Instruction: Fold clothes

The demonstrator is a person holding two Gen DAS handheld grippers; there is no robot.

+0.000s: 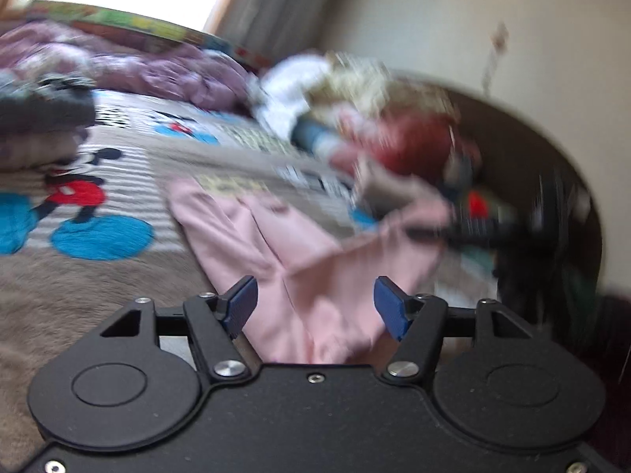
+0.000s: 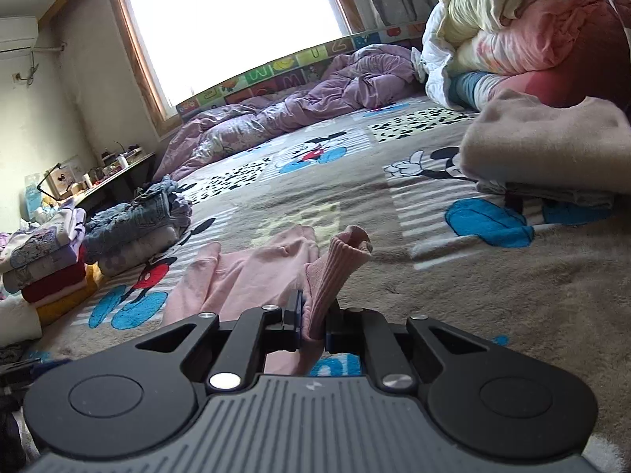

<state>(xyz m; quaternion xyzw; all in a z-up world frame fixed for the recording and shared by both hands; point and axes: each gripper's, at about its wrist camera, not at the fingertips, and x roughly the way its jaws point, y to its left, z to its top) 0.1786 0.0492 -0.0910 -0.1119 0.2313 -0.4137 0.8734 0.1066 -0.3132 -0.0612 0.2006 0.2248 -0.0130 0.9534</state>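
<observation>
A pink garment (image 1: 276, 244) lies spread on the Mickey Mouse bed cover (image 1: 98, 276). My left gripper (image 1: 315, 303) is open just above its near part, blue pads apart, holding nothing. In the right wrist view the same pink garment (image 2: 244, 276) lies ahead. My right gripper (image 2: 313, 323) is shut on its ribbed pink cuff (image 2: 335, 264), which stands up between the fingers. The right gripper also shows blurred in the left wrist view (image 1: 473, 228), at the garment's far right edge.
Folded stacks (image 2: 51, 268) and jeans (image 2: 138, 216) sit at the left. A folded beige piece (image 2: 552, 149) lies at the right. A bedding pile (image 2: 532, 31) and a purple quilt (image 2: 295, 110) lie at the back. A desk (image 2: 110, 173) stands beside the bed.
</observation>
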